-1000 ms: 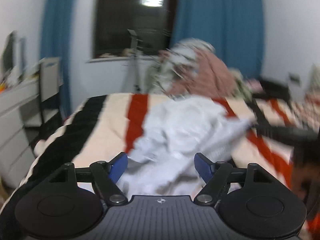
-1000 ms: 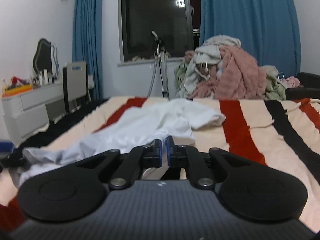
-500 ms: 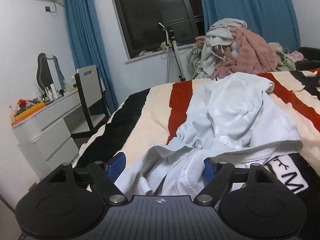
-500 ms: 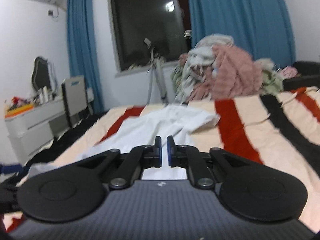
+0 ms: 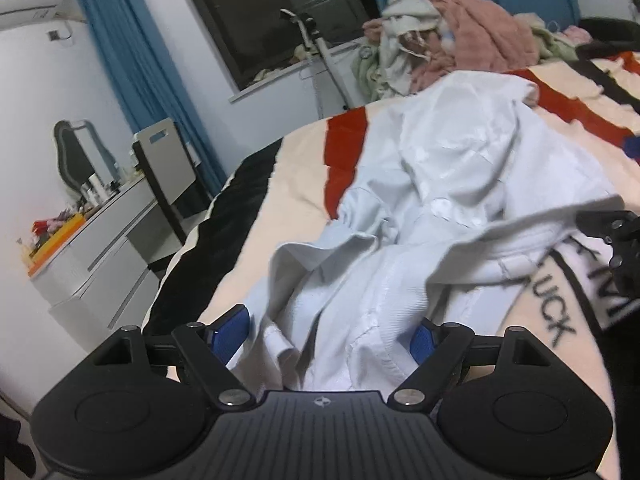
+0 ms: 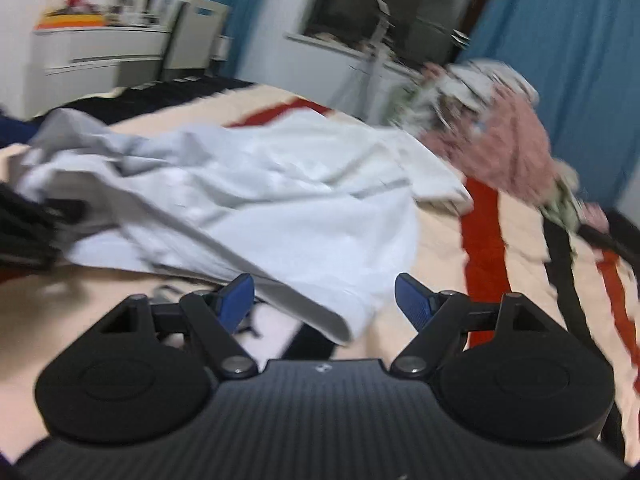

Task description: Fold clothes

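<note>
both grippers gape wide, gripping nothing: left gripper point(image 5: 328, 334) straddles the bunched near hem of the crumpled white cotton garment point(image 5: 452, 184) on the striped cream, red and black blanket point(image 5: 300, 184), right gripper point(image 6: 324, 298) beside its loose corner, likely lining up pinches.

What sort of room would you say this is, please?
Most likely a bedroom: a bed with a striped blanket, a dresser with a mirror against the wall, and a clothes pile by the curtained window.
</note>
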